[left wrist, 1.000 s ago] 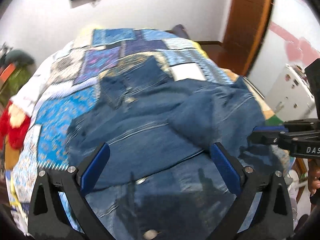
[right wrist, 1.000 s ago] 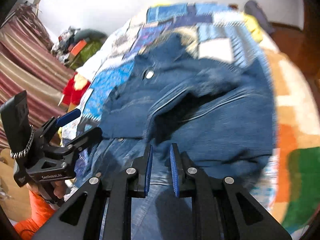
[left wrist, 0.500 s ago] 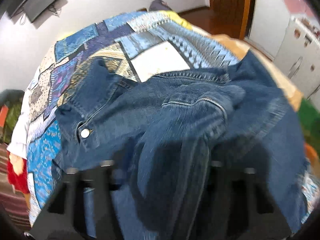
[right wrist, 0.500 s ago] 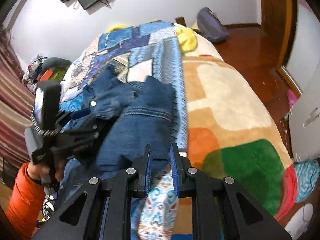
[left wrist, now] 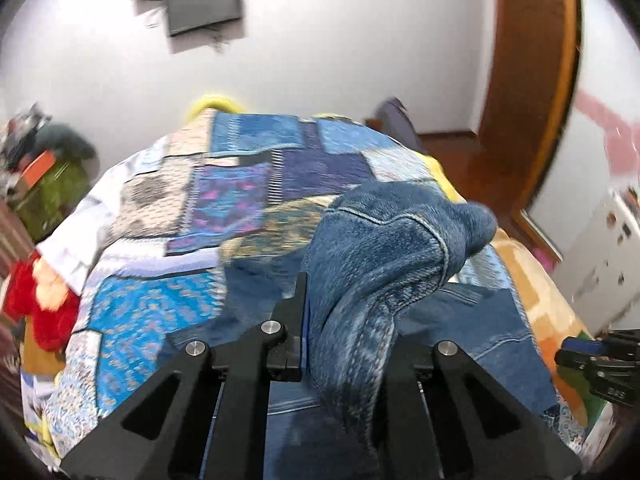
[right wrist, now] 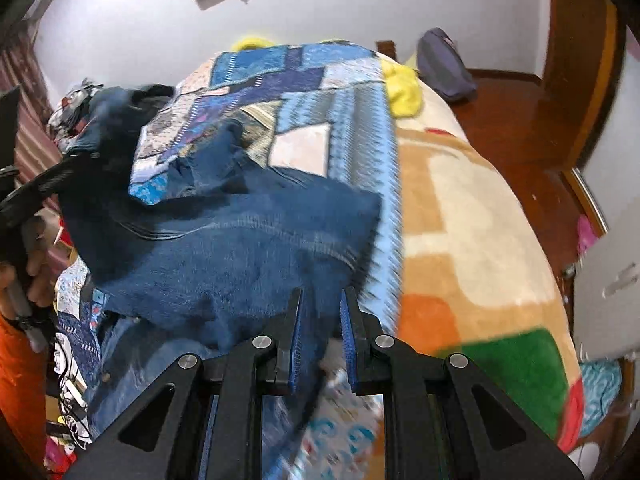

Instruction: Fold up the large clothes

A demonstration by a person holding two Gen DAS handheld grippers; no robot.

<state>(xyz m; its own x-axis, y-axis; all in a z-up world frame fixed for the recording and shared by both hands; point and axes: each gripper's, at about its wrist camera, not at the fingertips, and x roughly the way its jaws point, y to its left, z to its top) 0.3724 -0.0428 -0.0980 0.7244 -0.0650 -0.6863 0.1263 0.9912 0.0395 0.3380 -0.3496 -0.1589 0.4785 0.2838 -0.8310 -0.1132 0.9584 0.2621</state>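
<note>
- Right now the big patchwork quilt (right wrist: 304, 92) covers the bed.
- On the quilt lies the blue denim jacket (right wrist: 248, 252).
- Above the quilt, the left gripper (left wrist: 344, 320) pinches a lifted jacket fold.
- By the quilt's edge, the right gripper (right wrist: 320, 320) pinches jacket cloth too.

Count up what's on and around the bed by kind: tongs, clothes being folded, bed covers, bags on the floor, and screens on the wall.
Tongs: 2, left tongs and right tongs, both shut on denim
Clothes being folded: 1, denim jacket
Bed covers: 2, patchwork quilt, plush blanket
Bags on floor: 1, purple bag
Wall screens: 1, screen
Total: 7
</note>
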